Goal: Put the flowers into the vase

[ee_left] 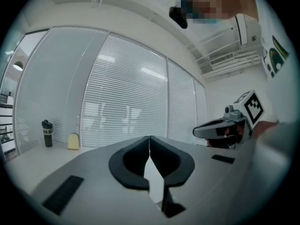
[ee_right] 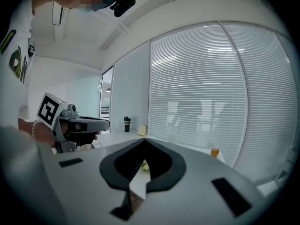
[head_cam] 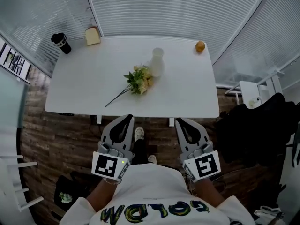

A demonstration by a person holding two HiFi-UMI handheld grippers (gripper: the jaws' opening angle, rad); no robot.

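A bunch of pale yellow flowers (head_cam: 139, 80) with green leaves lies on the white table (head_cam: 84, 88), its long stem running down-left. Just behind it stands a white vase (head_cam: 157, 62), upright. Both grippers hang in front of the table's near edge, apart from the flowers. My left gripper (head_cam: 130, 117) is shut with nothing in it, its jaws meeting at the tips (ee_left: 149, 138). My right gripper (head_cam: 178, 121) is shut and empty too (ee_right: 143, 138). Through the right gripper's jaws a bit of the flowers (ee_right: 146, 166) shows.
A black cup (head_cam: 61, 43) and a slice of bread (head_cam: 92, 35) sit at the table's far left corner, an orange (head_cam: 200, 46) at the far right. Slatted blinds wall in the back. A dark chair (head_cam: 255, 125) stands to the right, brick-patterned floor below.
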